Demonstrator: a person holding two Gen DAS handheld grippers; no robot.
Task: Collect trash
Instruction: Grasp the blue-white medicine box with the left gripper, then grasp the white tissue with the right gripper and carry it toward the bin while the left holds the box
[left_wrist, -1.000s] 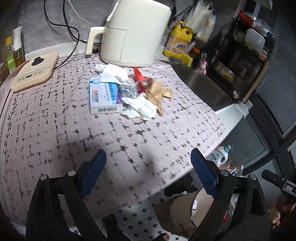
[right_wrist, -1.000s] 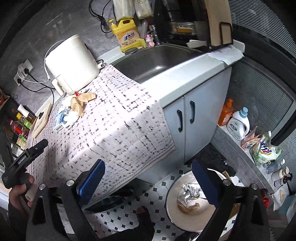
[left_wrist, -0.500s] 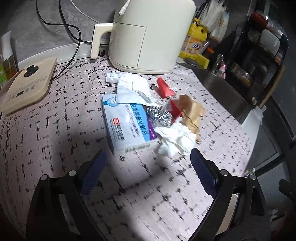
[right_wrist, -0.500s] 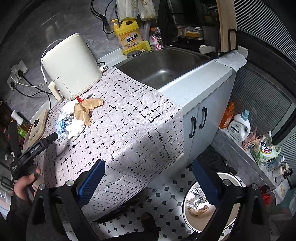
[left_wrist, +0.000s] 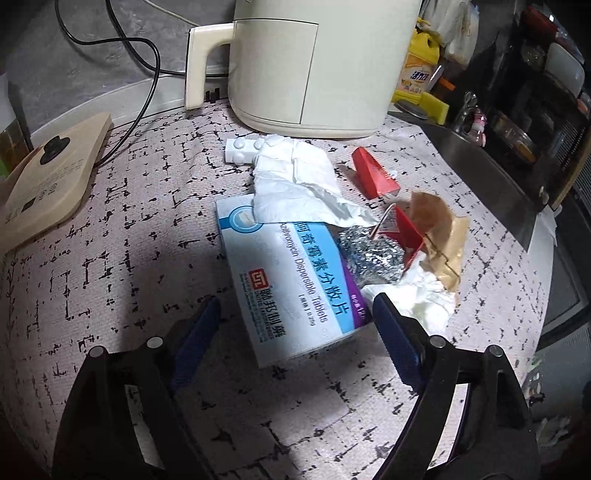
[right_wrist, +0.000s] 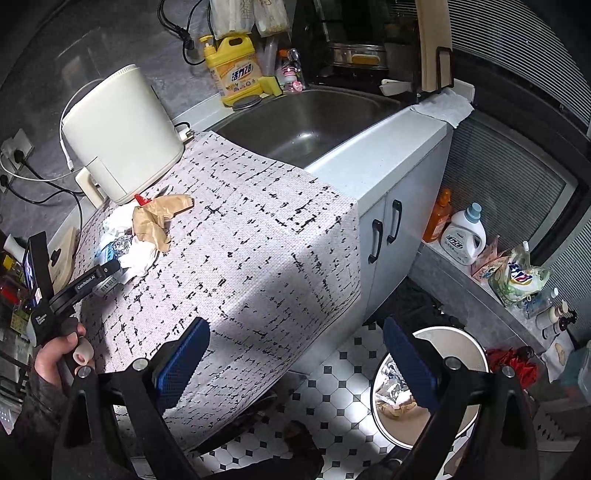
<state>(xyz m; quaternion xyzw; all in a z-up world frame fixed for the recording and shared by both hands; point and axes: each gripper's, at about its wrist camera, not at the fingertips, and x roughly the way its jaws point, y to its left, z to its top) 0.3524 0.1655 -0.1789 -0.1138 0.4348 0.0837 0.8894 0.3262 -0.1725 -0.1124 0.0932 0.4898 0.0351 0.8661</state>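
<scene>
Low in the frame, the left gripper (left_wrist: 295, 317) has closed in on the medicine box (left_wrist: 288, 280), jaws narrowing yet released, straddling its near end on the desk (left_wrist: 110, 229); "Dispersible Tablets" reads. Right gripper (right_wrist: 295, 343) gapes empty over the bin (right_wrist: 436, 384). Upper centre, a yellow bottle (right_wrist: 234, 70) reads "28".

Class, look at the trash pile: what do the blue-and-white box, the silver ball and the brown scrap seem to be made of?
Box: printed card, smooth, with crisp edges. Silver ball: probably crumpled foil, shiny and faceted. Brown scrap: likely matte creased paper or tape.
</scene>
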